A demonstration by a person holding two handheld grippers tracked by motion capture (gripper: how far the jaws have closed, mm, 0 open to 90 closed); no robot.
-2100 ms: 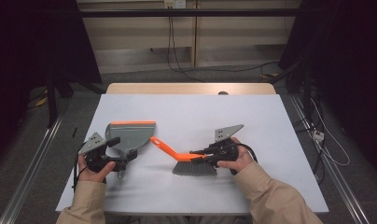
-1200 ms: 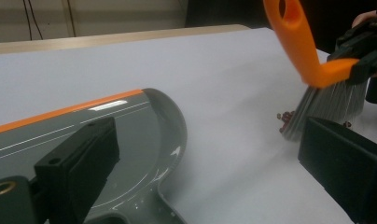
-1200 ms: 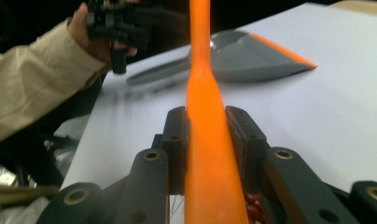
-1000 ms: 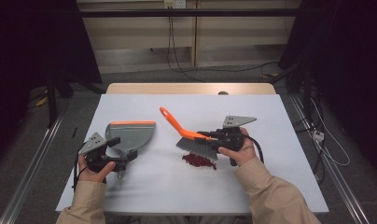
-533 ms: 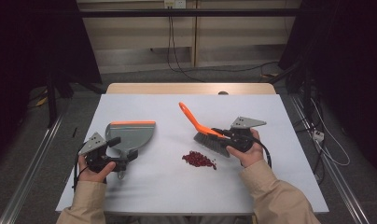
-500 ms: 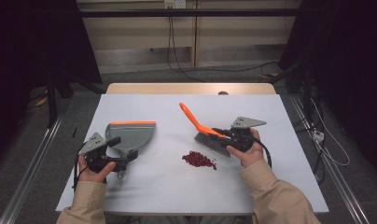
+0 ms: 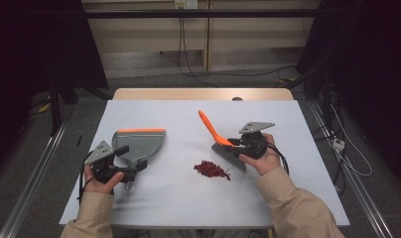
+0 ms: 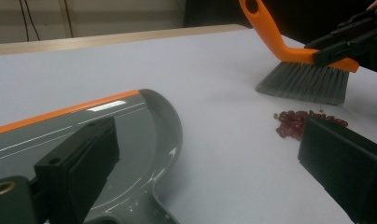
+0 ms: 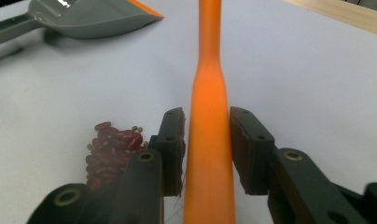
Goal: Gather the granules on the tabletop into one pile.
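Observation:
A grey dustpan (image 7: 139, 143) with an orange lip lies flat at the table's left; it also fills the left of the left gripper view as the dustpan (image 8: 130, 130). My left gripper (image 7: 134, 169) sits at its handle, open, with the left gripper (image 8: 210, 163) jaws wide apart on either side of the handle. A small pile of red beans (image 7: 212, 170) lies mid-table, seen too as the beans (image 8: 303, 123) and the beans (image 9: 109, 151). My right gripper (image 7: 233, 144) is shut on the orange handle of a brush (image 7: 229, 153), just right of the pile and tilted. The right gripper (image 9: 206, 144) pads press the brush handle (image 9: 209, 93).
The white table top (image 7: 288, 198) has bare room at its front and far side. A wooden strip (image 7: 203, 94) runs along the far edge. Cables and metal rails lie on the floor around the table.
My right gripper carried the brush rightward and away from the middle, uncovering the bean pile. The left gripper and dustpan stayed where they were.

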